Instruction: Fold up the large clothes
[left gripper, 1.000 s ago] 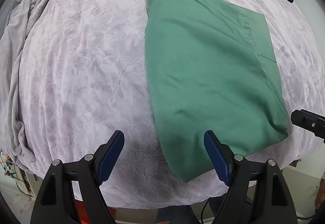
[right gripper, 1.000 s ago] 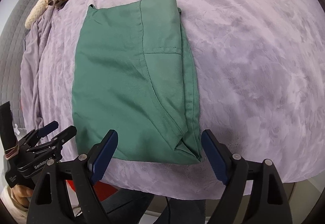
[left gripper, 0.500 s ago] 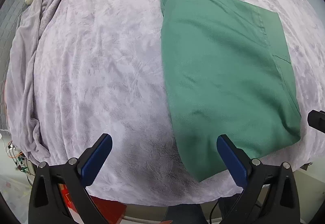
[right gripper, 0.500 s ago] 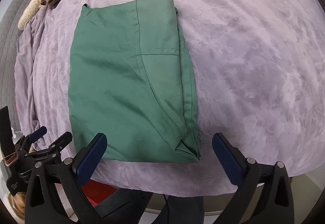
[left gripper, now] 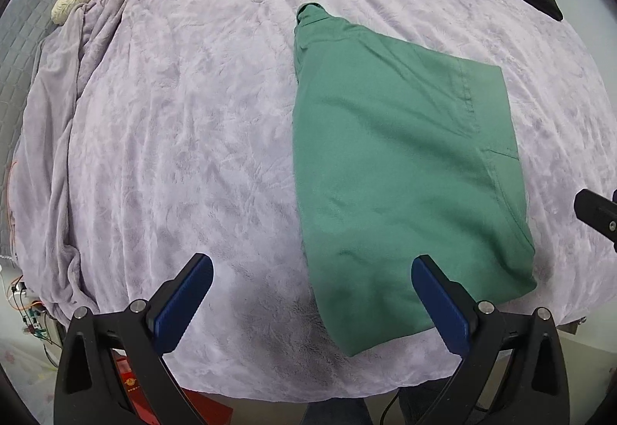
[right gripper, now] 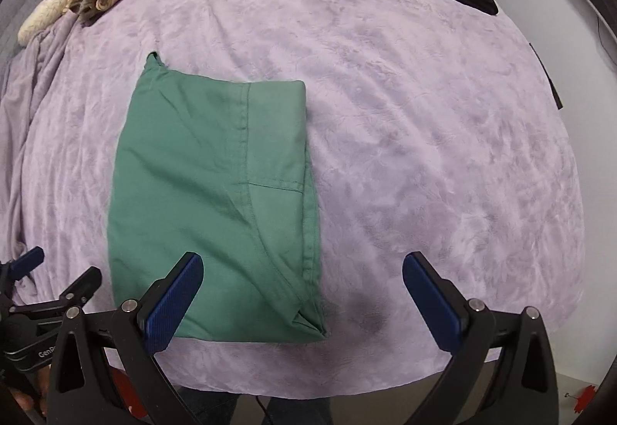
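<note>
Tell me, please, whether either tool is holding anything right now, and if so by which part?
Nothing is held. The left tool and right tool have just been opening, nothing between their jaws; the folded green garment lies free on the bed.

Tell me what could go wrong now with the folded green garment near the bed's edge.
1. The green garment lies near the edge of the blanket; a nudge could probably slide it off.
2. Its far corner sticks out bunched, so the fold may loosen if lifted.
3. Both the left gripper and right gripper are open just above it; a fingertip could snag the cloth.
</note>
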Available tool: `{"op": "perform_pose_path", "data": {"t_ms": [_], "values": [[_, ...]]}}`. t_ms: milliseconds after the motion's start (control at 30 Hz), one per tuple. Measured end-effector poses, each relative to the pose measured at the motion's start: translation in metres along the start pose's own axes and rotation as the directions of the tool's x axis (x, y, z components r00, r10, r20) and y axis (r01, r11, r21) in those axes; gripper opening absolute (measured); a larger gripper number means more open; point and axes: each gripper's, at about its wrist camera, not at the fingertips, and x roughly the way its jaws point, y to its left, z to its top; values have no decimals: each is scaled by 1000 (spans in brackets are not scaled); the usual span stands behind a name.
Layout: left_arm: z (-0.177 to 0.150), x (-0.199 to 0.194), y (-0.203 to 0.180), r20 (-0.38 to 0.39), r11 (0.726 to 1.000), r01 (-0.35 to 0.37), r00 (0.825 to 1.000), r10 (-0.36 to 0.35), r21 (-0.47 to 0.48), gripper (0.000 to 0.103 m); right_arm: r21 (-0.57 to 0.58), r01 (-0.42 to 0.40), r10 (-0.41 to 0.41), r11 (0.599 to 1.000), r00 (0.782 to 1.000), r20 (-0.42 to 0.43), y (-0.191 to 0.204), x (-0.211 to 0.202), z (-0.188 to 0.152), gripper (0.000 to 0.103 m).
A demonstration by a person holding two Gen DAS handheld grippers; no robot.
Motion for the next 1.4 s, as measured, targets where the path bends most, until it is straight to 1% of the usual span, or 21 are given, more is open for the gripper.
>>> {"op": "perform_pose_path", "data": {"t_ms": [100, 167, 500, 667, 1400], "values": [[3, -8, -2, 25, 1000, -10, 1000, 10, 2, 103, 34, -82, 82, 996, 997, -7, -2, -1, -1, 103], [4, -12, -3, 35, 1000, -15, 999, 14, 5, 103, 41, -89, 90, 995, 996, -4, 2, -2, -4, 103], [4, -14, -4, 31, 1000, -27, 999, 28, -7, 103, 4, -44, 44, 999, 999, 3, 8, -9, -2, 103], [3, -15, -4, 31, 999, -33, 999, 33, -7, 103, 6, -48, 48, 999, 999, -9, 7, -8, -2, 103], [4, -14, -3, 28, 999, -37, 999, 37, -7, 103, -10, -54, 54, 999, 998, -14, 10, -8, 2, 103]]}}
